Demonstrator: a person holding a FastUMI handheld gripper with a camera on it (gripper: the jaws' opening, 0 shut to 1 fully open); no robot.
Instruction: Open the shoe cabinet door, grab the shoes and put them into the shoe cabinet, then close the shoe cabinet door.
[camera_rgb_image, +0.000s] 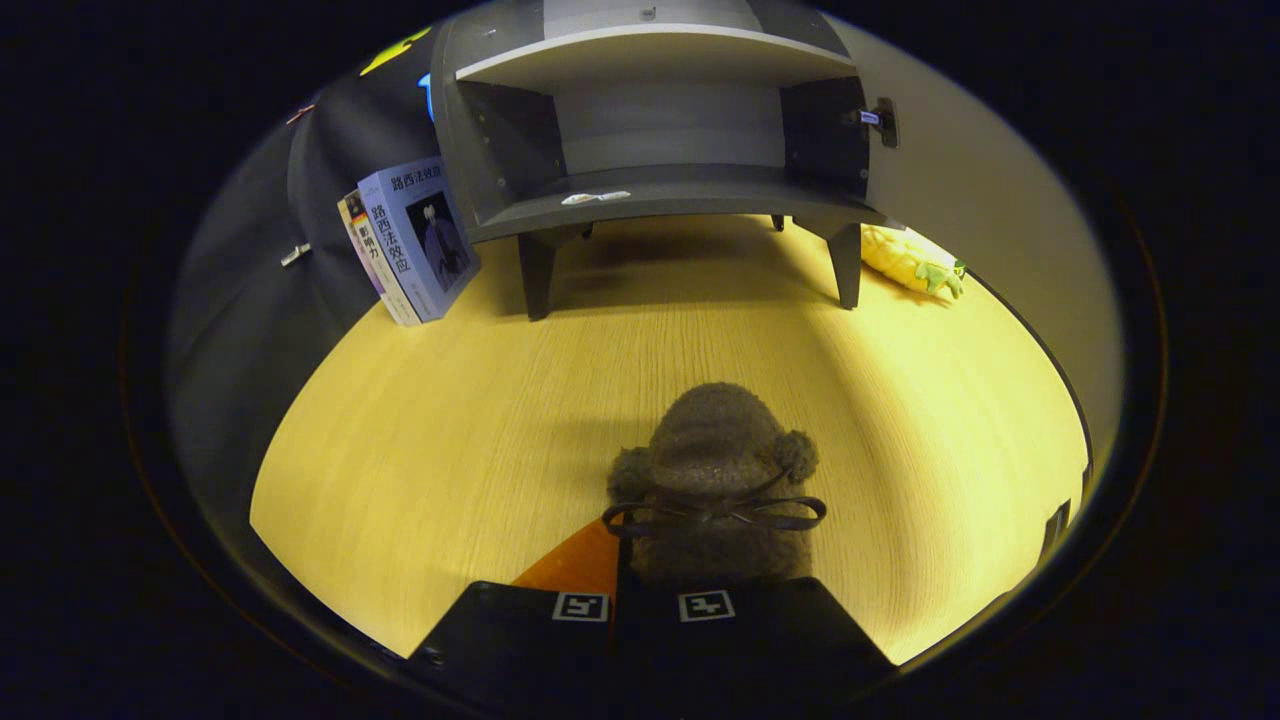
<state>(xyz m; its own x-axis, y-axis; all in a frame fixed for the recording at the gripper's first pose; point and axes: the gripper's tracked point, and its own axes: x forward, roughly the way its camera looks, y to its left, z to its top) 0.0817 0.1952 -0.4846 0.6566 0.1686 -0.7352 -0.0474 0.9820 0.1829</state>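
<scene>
The wooden tabletop (420, 430) spreads pale and grained under everything; at its far side stands the grey shoe cabinet (655, 150) on short legs, its door (985, 200) swung wide open to the right, its shelf and lower compartment bare apart from a small white scrap on the bottom board; left of the cabinet, touching its side wall, a few books (410, 245) lean upright against the dark booth wall; right of the cabinet, behind its front leg and beside the open door, lies a yellow plush toy (915, 262) with a green tuft; well in front of the cabinet, out on the tabletop, a fluffy brown shoe (715, 450) with pompoms and a dark bow points its toe toward the cabinet; the gripper (655, 610) has its fingers drawn close together on the shoe's heel end, pinching it.
</scene>
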